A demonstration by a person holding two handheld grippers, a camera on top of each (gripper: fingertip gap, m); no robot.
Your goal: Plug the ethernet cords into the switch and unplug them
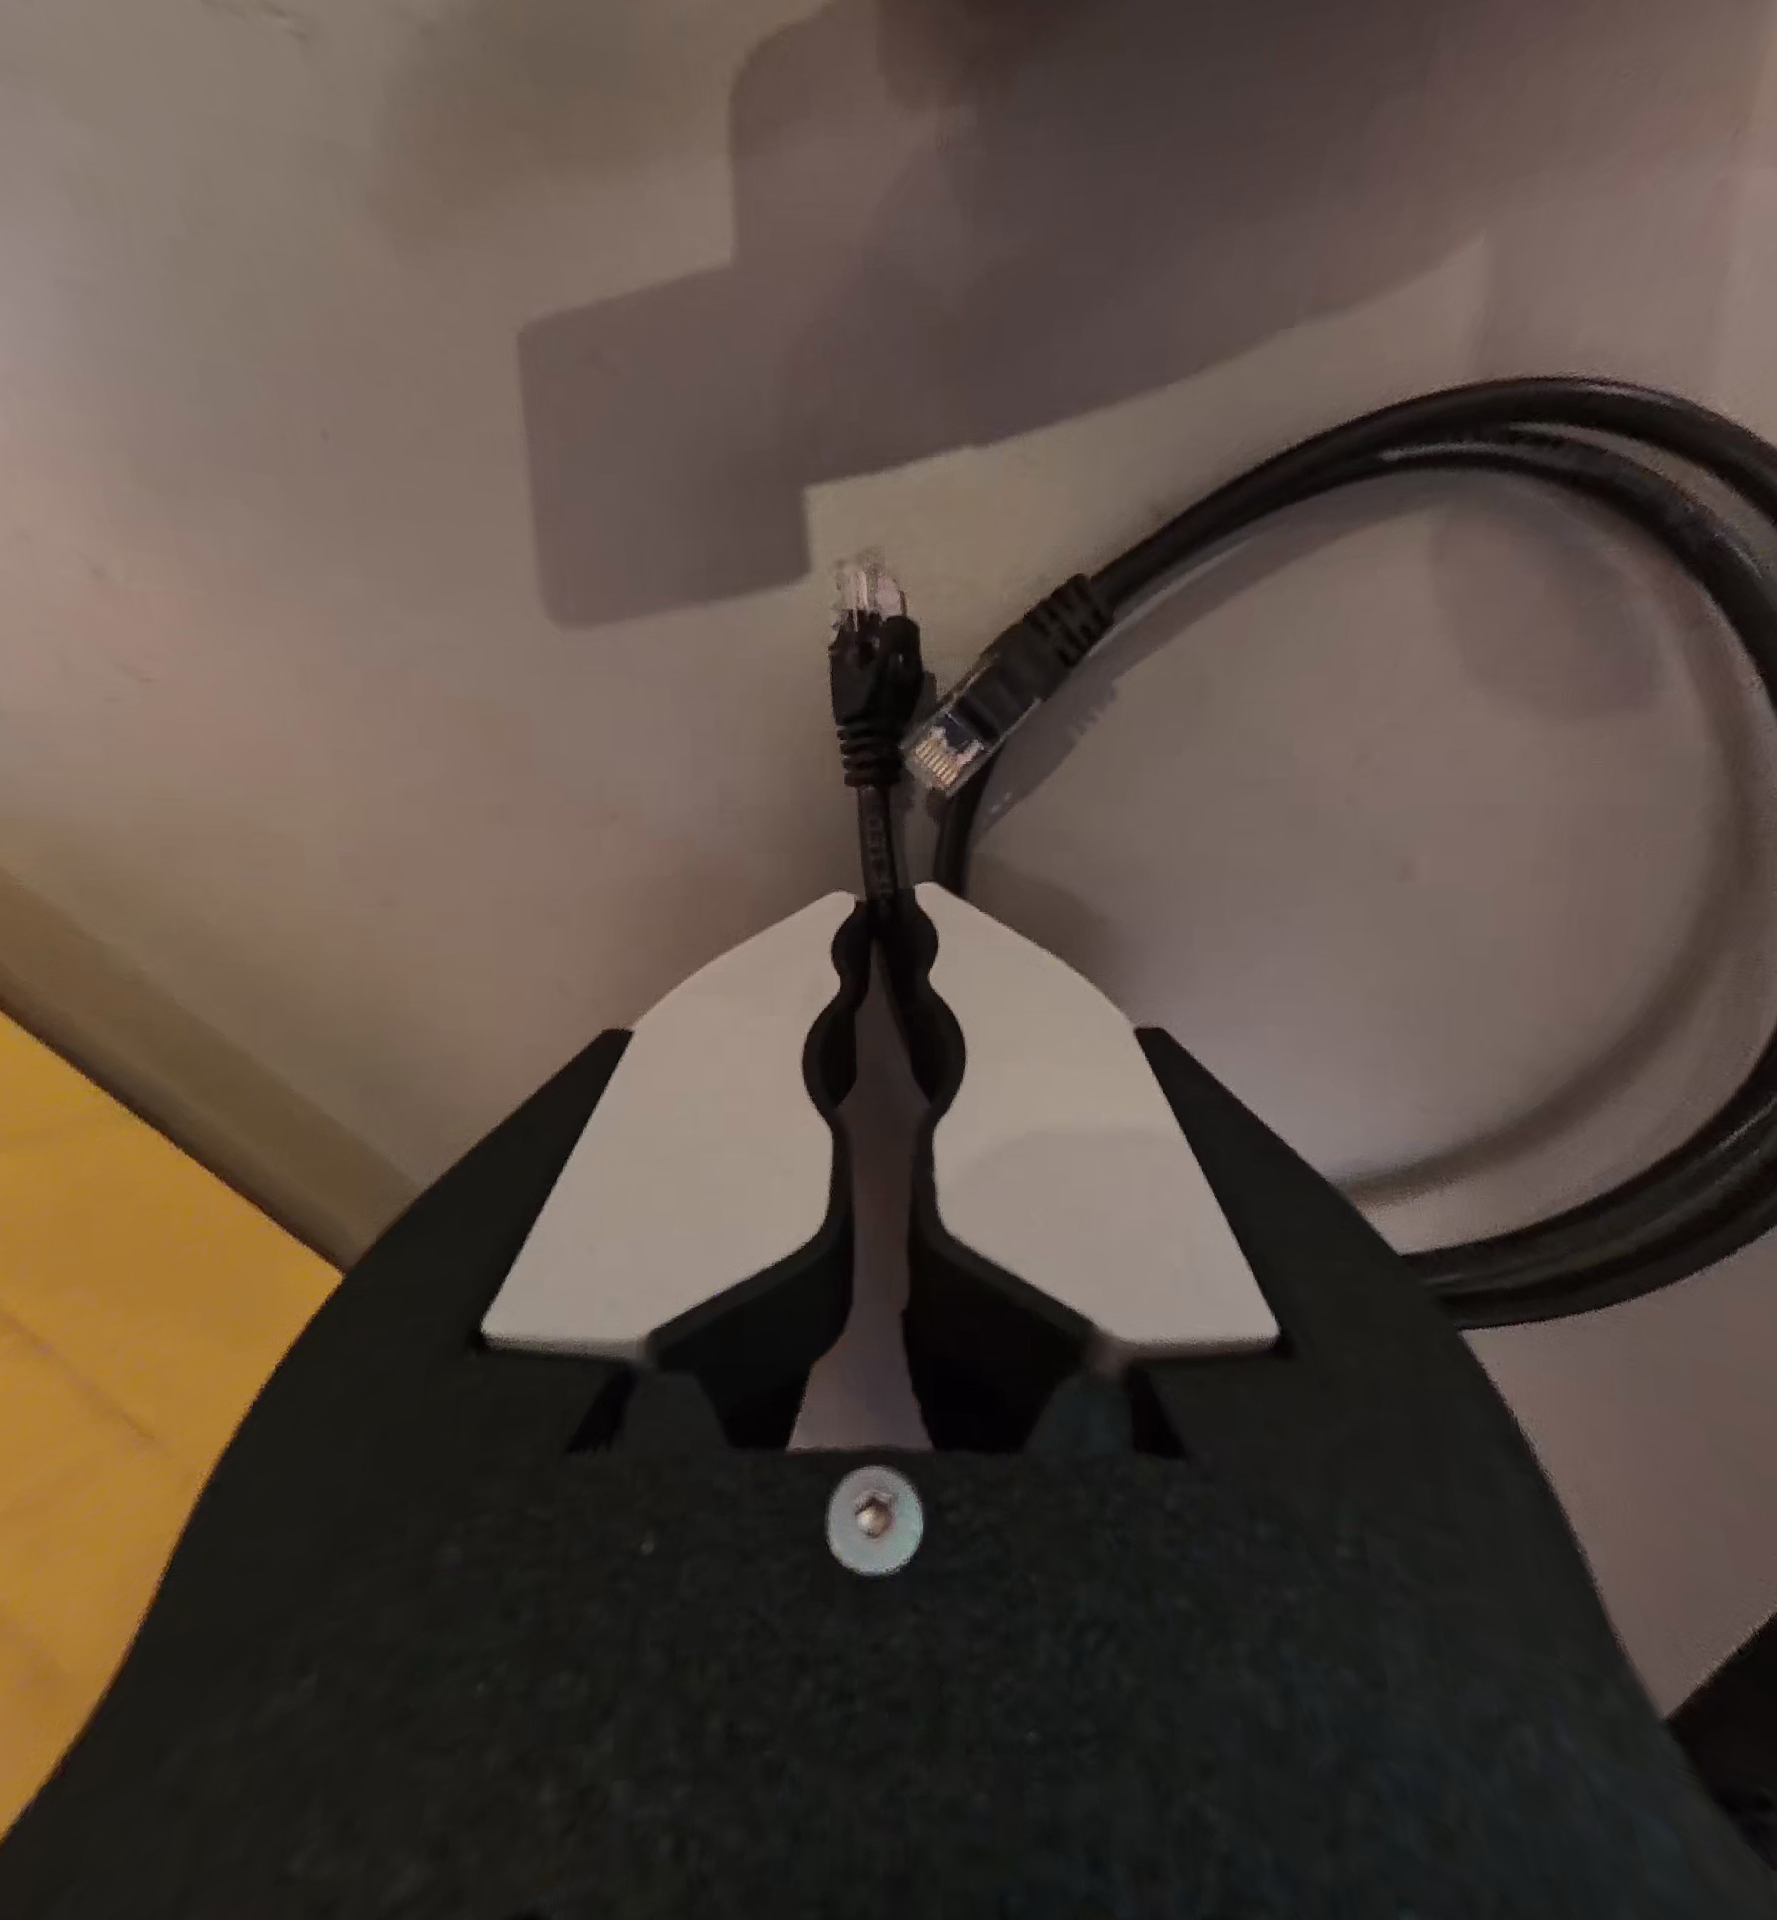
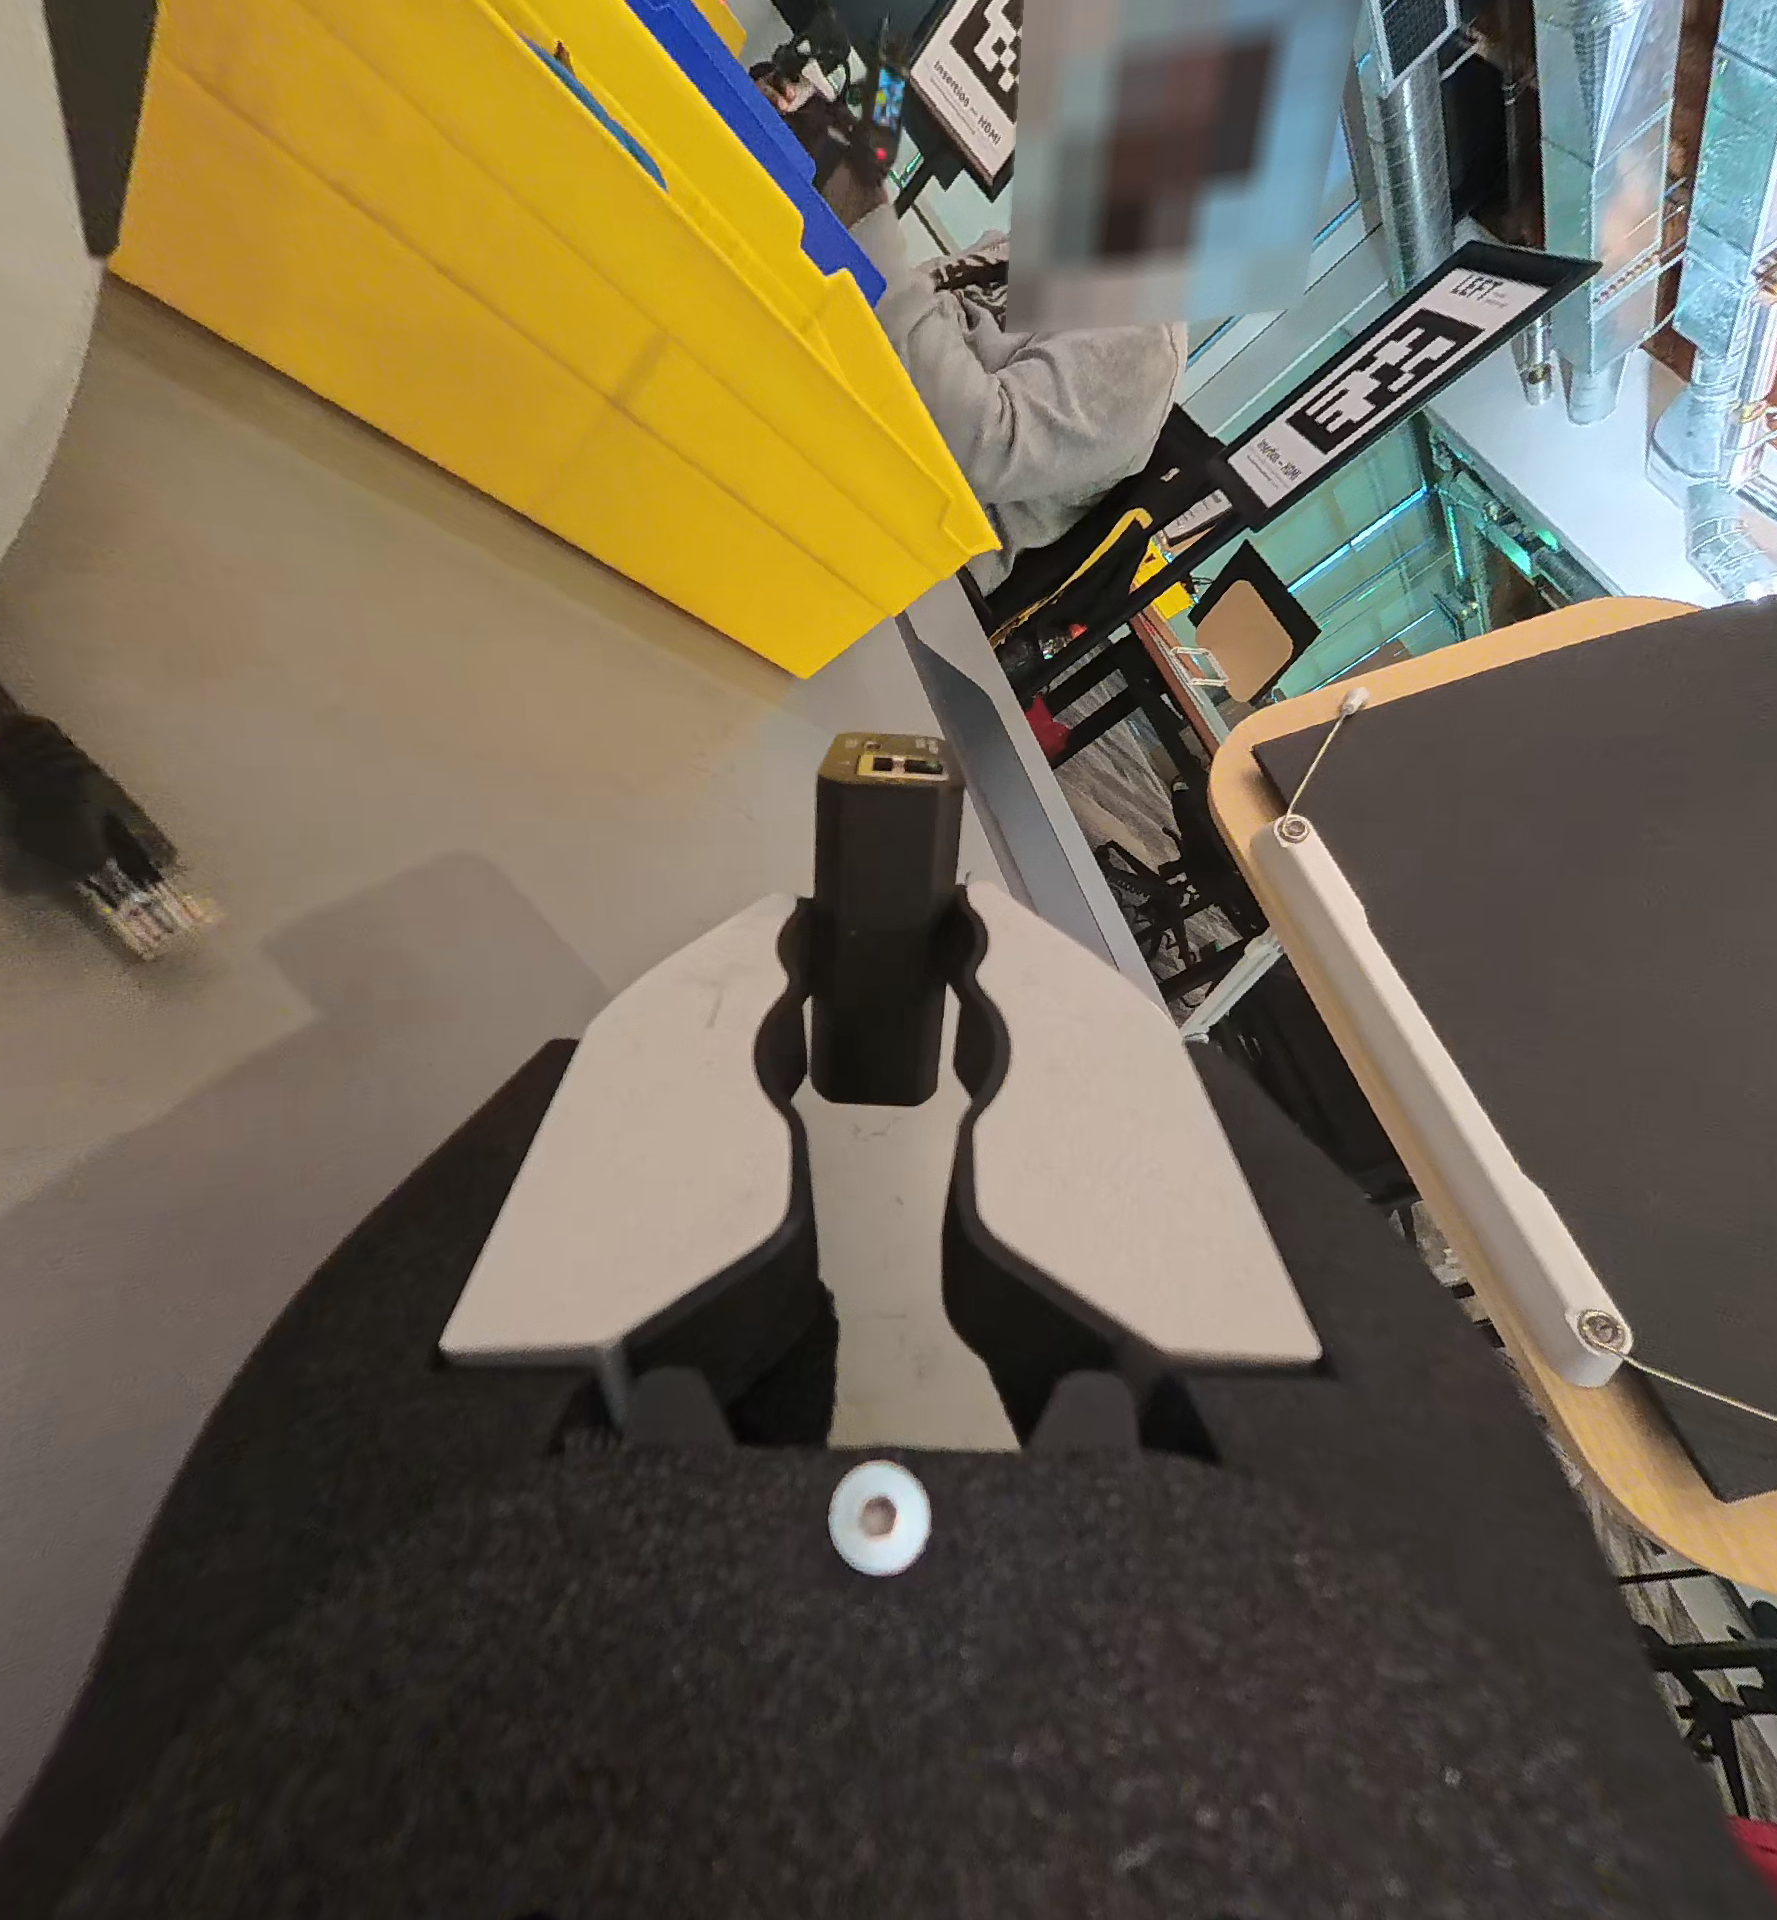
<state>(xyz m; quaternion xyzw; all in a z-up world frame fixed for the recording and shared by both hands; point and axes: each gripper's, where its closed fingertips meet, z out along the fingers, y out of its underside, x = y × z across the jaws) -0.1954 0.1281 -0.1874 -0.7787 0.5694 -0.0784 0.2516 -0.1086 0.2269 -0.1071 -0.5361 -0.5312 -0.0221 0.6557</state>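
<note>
In the left wrist view my left gripper (image 1: 889, 904) is shut on a thin black ethernet cord (image 1: 876, 831). Its clear plug (image 1: 868, 603) points away from me, above the white table (image 1: 344, 520). A second black cord (image 1: 1549, 831) lies coiled on the table to the right, its plug (image 1: 967, 743) close beside the held cord. In the right wrist view my right gripper (image 2: 884, 914) is shut on a small black switch (image 2: 879, 914), which stands out past the fingertips with its port end (image 2: 889, 764) facing away. A blurred ethernet plug (image 2: 136, 904) shows at the far left.
Yellow bins (image 2: 551, 343) stacked with a blue bin (image 2: 759, 114) stand at the back of the table. The table edge (image 2: 1009, 790) runs just beyond the switch. A wood-rimmed black board (image 2: 1590, 987) sits to the right. A person in a grey sleeve (image 2: 1050, 395) sits behind. One gripper's finger ends stand about 15 cm off the other's.
</note>
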